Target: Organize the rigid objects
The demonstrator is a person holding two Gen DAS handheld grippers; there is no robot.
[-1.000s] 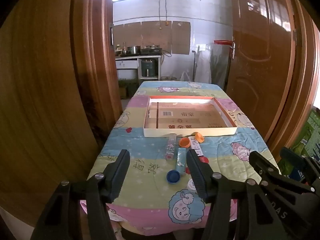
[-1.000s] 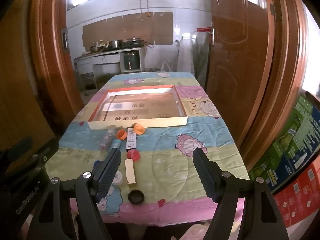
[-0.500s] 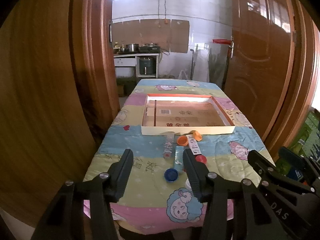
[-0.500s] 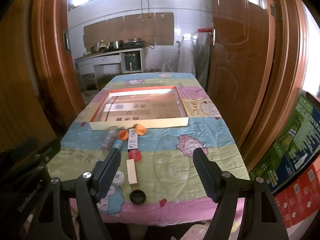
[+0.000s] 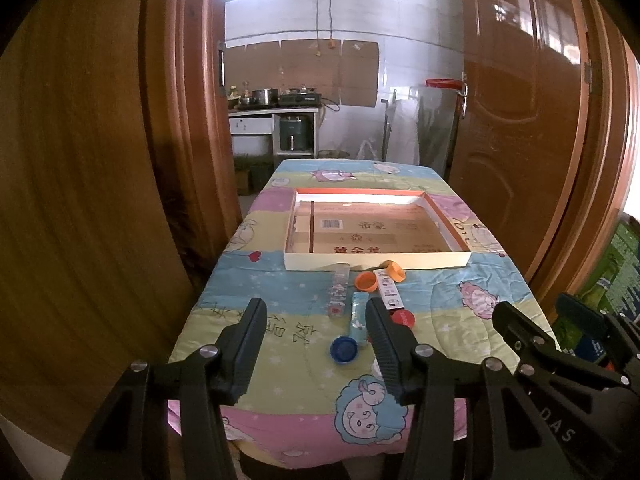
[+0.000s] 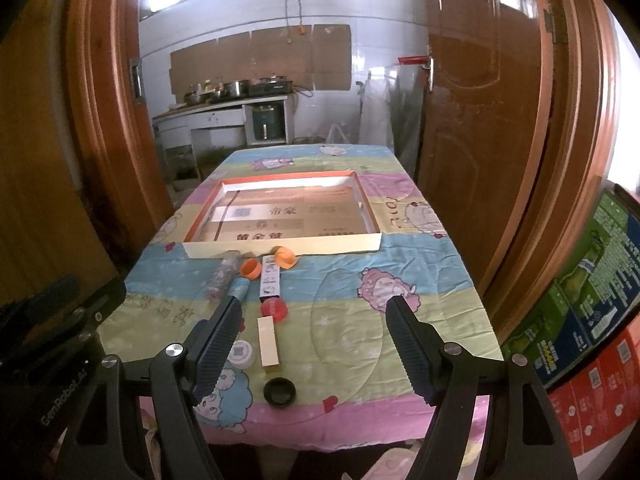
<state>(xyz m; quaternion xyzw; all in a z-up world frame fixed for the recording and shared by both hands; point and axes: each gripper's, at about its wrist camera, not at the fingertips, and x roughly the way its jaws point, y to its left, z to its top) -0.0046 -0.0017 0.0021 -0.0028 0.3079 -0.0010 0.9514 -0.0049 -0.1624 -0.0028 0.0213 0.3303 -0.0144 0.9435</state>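
Several small items lie on the cartoon-print tablecloth in front of a shallow cream box (image 5: 376,261) with an orange rim. Among them are two orange caps (image 5: 366,281), a clear tube (image 5: 338,294), a blue tube (image 5: 357,314), a blue cap (image 5: 344,349), a red cap (image 5: 404,317) and a printed white carton (image 5: 388,290). The right wrist view adds a cream carton (image 6: 268,342), a white cap (image 6: 241,354) and a black cap (image 6: 280,392). My left gripper (image 5: 314,308) hovers open above the table's near end. My right gripper (image 6: 313,304) is open too. Neither holds anything.
The shallow box (image 6: 320,246) is bare inside. Brown wooden door panels (image 5: 520,140) flank the table on both sides. Printed cartons (image 6: 592,280) are stacked at the right. A kitchen counter (image 6: 224,108) with pots stands beyond the table's far end.
The left gripper's jaws have drawn a little closer together. Both hands stay where they were, and nothing on the table has moved.
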